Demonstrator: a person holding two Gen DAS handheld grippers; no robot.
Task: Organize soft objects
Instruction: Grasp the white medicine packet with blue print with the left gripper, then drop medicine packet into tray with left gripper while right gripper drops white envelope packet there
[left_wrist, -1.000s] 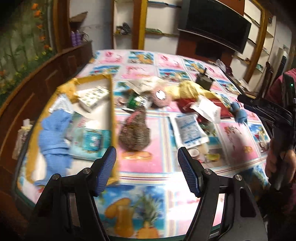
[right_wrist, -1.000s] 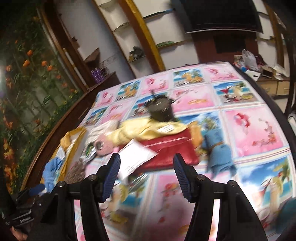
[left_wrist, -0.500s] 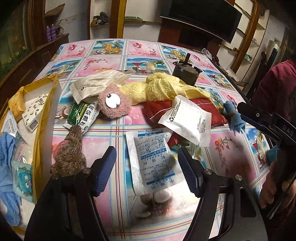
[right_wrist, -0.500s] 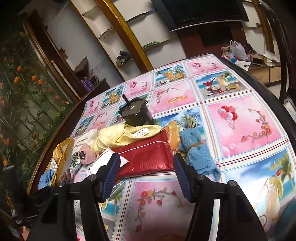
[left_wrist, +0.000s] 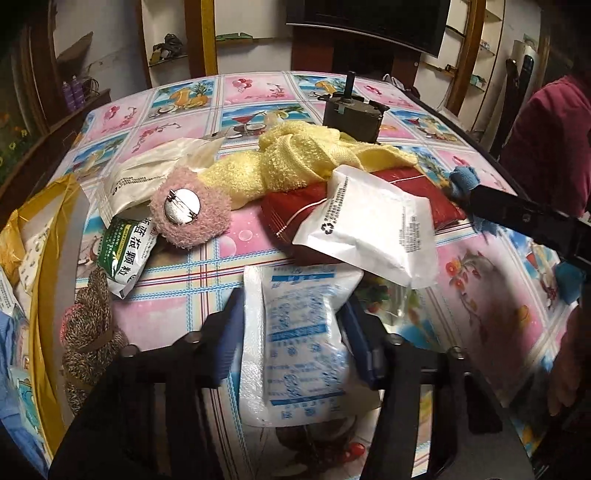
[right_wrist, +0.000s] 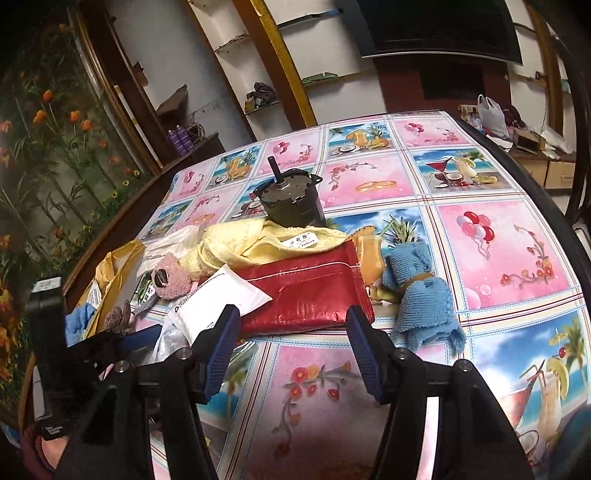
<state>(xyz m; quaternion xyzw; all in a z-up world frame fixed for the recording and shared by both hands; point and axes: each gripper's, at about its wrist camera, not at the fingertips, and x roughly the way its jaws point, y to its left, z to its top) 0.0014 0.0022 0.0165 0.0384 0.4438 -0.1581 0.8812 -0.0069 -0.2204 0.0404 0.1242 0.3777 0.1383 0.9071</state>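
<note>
On the bench with its bright picture cloth, the left claw straddles the blue-printed sachet, jaws apart and seemingly poised to pinch it, while the right claw hovers apart before the red pouch

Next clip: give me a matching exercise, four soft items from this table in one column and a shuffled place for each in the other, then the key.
Things:
1. blue-printed pouch
2. yellow towel
3. blue cloth
4. pink puff

Places:
A. beside the red packet, on its far-right side in the right wrist view
B. between the open fingers of the left gripper
C. partly on top of the green sachet
D. in front of the dark motor, draped onto the red packet

Pairs: 1-B, 2-D, 3-A, 4-C
</note>
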